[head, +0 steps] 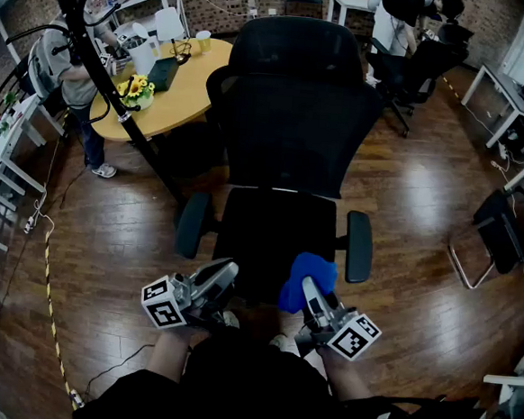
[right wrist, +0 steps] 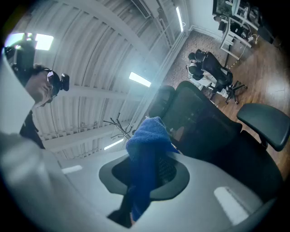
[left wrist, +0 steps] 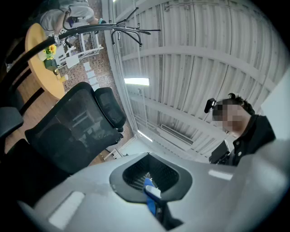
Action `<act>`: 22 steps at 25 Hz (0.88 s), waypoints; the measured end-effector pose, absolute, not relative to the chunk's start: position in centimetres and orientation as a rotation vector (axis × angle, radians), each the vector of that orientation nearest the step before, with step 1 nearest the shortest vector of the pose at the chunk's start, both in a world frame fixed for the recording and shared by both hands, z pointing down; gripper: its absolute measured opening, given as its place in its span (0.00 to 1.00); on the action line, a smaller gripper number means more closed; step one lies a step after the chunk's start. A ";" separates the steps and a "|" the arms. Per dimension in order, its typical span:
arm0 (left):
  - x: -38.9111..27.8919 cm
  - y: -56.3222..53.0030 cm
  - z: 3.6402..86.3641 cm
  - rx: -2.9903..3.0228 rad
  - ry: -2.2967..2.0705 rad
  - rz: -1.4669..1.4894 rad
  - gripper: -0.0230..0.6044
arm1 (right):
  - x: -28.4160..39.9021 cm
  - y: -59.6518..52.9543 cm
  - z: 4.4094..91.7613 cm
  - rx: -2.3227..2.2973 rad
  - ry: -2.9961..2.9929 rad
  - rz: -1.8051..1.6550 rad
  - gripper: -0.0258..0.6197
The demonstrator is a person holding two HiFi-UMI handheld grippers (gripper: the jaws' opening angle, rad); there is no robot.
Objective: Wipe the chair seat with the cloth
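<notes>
The right hand-held gripper (head: pixel 313 296) is clamped on a blue cloth (head: pixel 309 276), which bunches up over its jaw tips. The cloth sits at the front right corner of the chair's black seat (head: pixel 265 231); whether it presses on the seat cannot be told. The left hand-held gripper (head: pixel 225 270) has its jaws closed on nothing and hangs at the seat's front left corner. Behind the seat rises the backrest (head: pixel 293 107), and an armrest (head: pixel 358 246) stands on each side of the seat.

The wipe looks barely begun. To do it well, the cloth probably needs lowering until a broad fold lies flat on the seat. Long overlapping strokes from the backrest side to the front should follow, keeping the hard jaw tips off the fabric. If the seat swivels, the left hand-held gripper could steady its edge.
</notes>
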State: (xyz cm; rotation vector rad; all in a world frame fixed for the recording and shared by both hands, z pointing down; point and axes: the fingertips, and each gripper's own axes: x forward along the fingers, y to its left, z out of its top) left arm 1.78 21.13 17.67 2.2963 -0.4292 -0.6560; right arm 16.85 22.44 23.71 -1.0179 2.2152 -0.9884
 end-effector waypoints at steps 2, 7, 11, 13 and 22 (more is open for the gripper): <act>0.9 19.6 18.6 2.287 -0.431 -0.658 0.02 | 16.1 21.2 24.3 -1.021 2.217 -0.987 0.13; -0.8 15.3 20.2 2.265 -0.373 -0.666 0.02 | 13.8 17.6 25.3 -1.073 2.221 -0.985 0.13; -1.9 11.8 21.6 2.229 -0.295 -0.662 0.02 | 12.1 14.7 25.9 -1.151 2.223 -0.975 0.13; -2.4 10.3 22.4 2.210 -0.263 -0.657 0.02 | 11.6 13.2 26.2 -1.192 2.223 -0.973 0.13; -4.5 6.0 27.3 2.091 -0.267 -0.593 0.02 | 9.3 7.5 31.2 -1.328 2.316 -1.023 0.13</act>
